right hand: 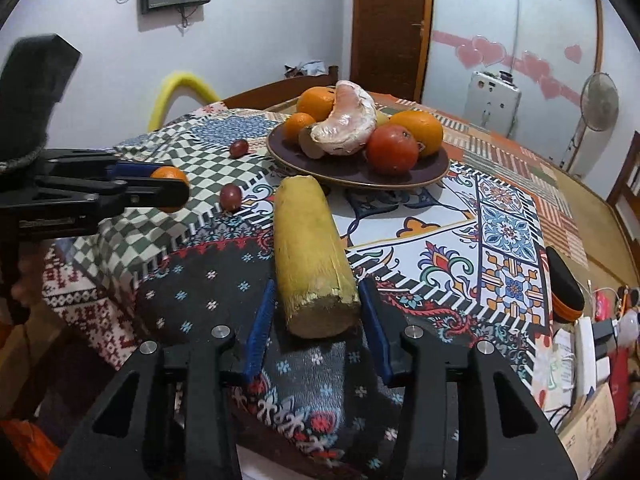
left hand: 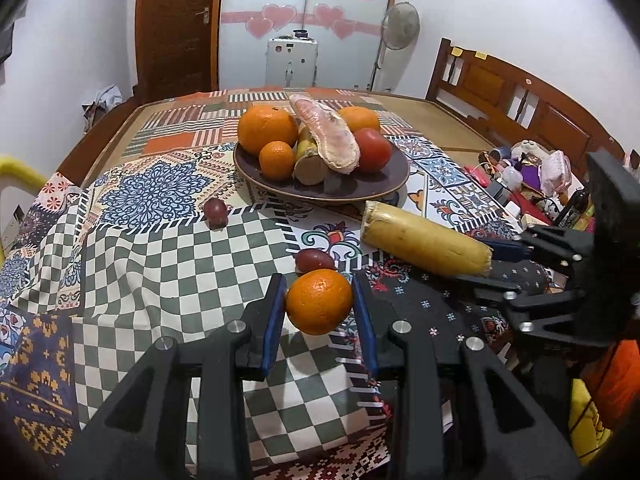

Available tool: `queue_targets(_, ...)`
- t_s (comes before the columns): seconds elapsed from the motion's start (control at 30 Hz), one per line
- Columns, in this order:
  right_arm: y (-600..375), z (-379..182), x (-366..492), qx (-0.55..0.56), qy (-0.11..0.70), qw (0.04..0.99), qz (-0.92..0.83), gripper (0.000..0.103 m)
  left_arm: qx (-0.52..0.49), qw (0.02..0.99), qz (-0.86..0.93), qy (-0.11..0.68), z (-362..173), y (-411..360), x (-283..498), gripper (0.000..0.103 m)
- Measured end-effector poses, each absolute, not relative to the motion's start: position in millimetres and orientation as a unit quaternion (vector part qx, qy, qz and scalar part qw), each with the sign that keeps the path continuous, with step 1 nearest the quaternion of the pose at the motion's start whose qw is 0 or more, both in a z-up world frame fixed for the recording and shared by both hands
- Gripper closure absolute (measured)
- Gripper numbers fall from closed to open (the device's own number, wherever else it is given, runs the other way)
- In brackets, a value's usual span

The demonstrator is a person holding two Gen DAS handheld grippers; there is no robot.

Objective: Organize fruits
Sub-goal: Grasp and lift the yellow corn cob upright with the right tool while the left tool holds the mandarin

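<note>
Fruits noted left to right. Left gripper clamps a small orange between its blue pads, lifted clear of the patchwork cloth. Just beyond it a dark red grape lies on the cloth; a second grape lies farther off to the left. Behind them the dark plate holds oranges, a peeled pomelo segment, a tomato and a short yellow cane piece. Right gripper: jaws straddle the near end of a long yellow cane piece lying on the cloth; right pad at its edge, left pad apart from it, so not gripped.
</note>
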State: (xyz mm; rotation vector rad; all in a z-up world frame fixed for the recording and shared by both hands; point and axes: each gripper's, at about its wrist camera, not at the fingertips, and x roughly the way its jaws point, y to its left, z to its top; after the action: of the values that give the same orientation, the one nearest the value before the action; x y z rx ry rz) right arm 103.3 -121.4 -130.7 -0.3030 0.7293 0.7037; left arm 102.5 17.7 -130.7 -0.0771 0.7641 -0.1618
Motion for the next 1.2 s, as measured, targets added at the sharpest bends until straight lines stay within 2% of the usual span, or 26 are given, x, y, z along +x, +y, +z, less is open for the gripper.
queue_targets(0.23, -129.1, -131.0, 112.9, -0.093, 0.349, 0.870, 0.336, 0.063, -0.029, 0.924, -0.078, 0.375, -130.2, 15.8, 99.6, 0.070)
queue_targets(0.8, -158.4, -89.7, 91.0, -0.063, 0.271, 0.903, 0.327, 0.067, -0.029, 0.922, -0.093, 0.376, -134.5, 7.8, 105.0, 0.070)
queue_targets(0.83, -159.1, -87.2, 89.8, -0.059, 0.260, 0.906, 0.329, 0.068, -0.029, 0.921, -0.093, 0.376, -134.9, 7.6, 105.4, 0.070)
queue_targets(0.9, -161.1, -79.7, 88.1, -0.052, 0.246, 0.908, 0.336, 0.080, -0.029, 0.921, -0.093, 0.377, -135.6, 7.7, 106.0, 0.070)
queue_targets(1.2, -159.3, -101.5, 109.9, -0.040, 0.310, 0.890, 0.332, 0.078, -0.038, 0.923, -0.091, 0.373, -134.1, 13.9, 105.9, 0.070)
